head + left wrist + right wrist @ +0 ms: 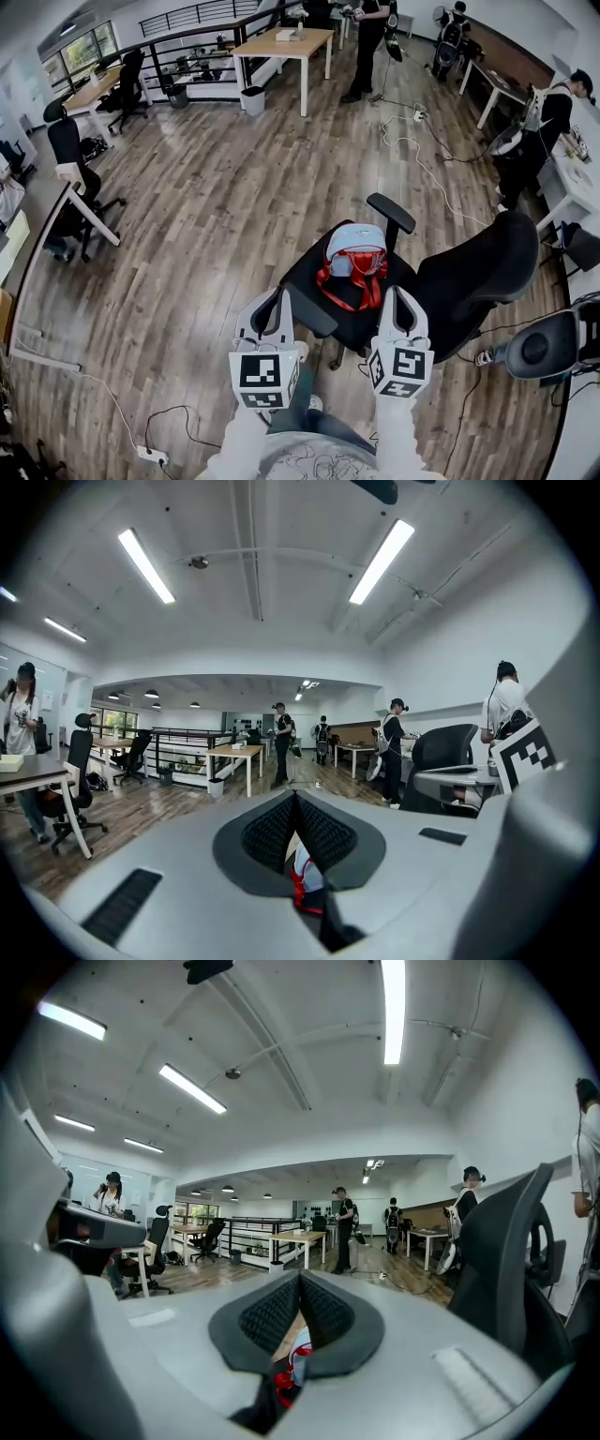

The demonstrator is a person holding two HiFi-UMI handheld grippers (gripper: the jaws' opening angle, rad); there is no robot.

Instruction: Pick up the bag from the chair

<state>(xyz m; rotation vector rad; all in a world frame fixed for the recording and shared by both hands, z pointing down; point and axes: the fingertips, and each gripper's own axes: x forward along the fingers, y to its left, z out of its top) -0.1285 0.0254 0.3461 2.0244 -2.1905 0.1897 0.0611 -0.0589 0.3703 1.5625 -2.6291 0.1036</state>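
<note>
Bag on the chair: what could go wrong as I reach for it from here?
Left gripper and right gripper are both shut; unopened, they would only shove the bag. Its loose red straps could snag on the armrest. The office chair may swivel or roll if bumped.

Left tool (279,298) and right tool (401,294) side by side, jaws together
</note>
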